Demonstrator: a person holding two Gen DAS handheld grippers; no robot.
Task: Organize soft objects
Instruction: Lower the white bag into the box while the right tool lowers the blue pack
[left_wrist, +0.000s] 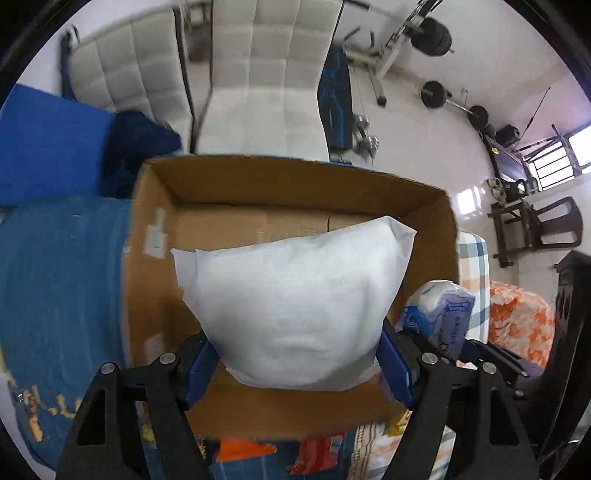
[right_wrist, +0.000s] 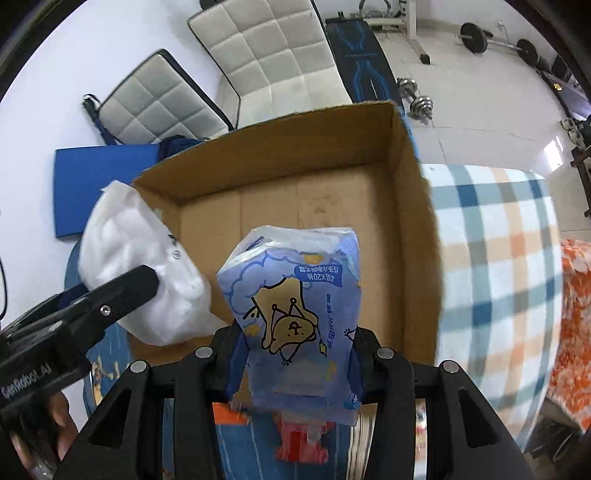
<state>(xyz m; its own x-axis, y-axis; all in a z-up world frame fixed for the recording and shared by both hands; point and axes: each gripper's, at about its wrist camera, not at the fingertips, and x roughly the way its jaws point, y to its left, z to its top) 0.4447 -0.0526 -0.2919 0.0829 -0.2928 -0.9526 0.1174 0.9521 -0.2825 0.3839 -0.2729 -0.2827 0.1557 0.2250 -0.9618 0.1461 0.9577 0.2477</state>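
The left gripper (left_wrist: 295, 354) pinches a white pillow (left_wrist: 295, 299) over the cardboard box (left_wrist: 236, 188). The right gripper (right_wrist: 299, 369) pinches a blue tissue pack (right_wrist: 295, 295) over the box's near edge.

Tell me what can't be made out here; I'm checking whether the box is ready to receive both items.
- Box floor: its near part is hidden by the pillow in the left wrist view and by the tissue pack in the right.
- Left gripper: its fingertips are covered by the pillow.
- Bright packets below the box: cut off by the box and gripper, so unidentifiable.
- Pack print: too small and upside down to read fully.
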